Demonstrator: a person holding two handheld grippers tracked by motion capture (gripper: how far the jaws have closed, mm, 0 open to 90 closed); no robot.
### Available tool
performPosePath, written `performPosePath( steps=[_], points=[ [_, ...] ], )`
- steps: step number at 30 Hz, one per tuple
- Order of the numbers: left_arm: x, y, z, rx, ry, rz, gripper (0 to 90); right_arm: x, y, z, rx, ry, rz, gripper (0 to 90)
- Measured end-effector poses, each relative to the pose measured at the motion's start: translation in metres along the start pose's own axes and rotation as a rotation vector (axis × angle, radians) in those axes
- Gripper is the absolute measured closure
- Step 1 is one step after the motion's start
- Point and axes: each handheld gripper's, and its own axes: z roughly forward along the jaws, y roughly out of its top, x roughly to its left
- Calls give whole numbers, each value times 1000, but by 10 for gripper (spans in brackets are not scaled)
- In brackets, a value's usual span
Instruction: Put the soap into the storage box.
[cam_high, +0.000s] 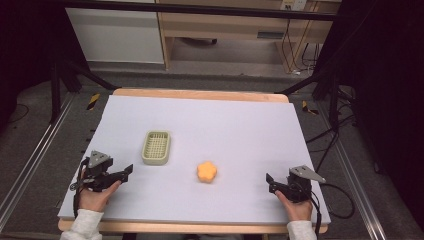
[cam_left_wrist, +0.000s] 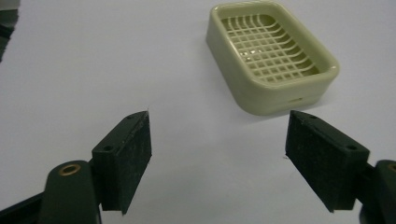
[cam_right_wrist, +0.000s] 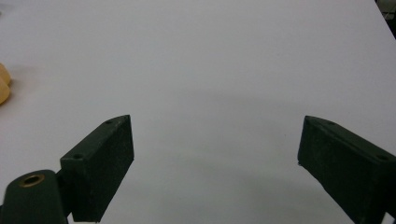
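Note:
A pale green soap dish (cam_high: 156, 147) with a slotted grid floor sits left of the table's middle; the left gripper view has this dish (cam_left_wrist: 273, 56) ahead and to the right. An orange flower-shaped sponge (cam_high: 206, 171) lies near the middle, its edge (cam_right_wrist: 3, 84) at the left border of the right gripper view. My left gripper (cam_high: 129, 170) rests at the front left, open, nothing between its jaws (cam_left_wrist: 218, 154). My right gripper (cam_high: 270, 181) rests at the front right, open and empty (cam_right_wrist: 215, 158).
The table (cam_high: 240, 125) is covered by a white sheet with a wooden rim at the far edge. Black frame legs and cables stand on the floor to both sides. A wooden cabinet stands behind.

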Motion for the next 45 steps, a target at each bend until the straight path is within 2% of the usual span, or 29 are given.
performPosePath(
  steps=[10, 18, 37, 45],
  points=[
    [-21, 4, 0, 2, -62, 38, 224, 0, -1, 3, 17, 9, -11, 111],
    [-35, 5, 1, 6, -78, 78, 225, 1, -2, 4, 28, 14, -16, 111],
    [-58, 14, 7, 6, -128, 90, 211, 3, -2, 7, 20, 18, -18, 117],
    [-75, 17, 8, 15, -157, 132, 208, 5, -3, 10, 31, 16, -28, 119]
  ],
)
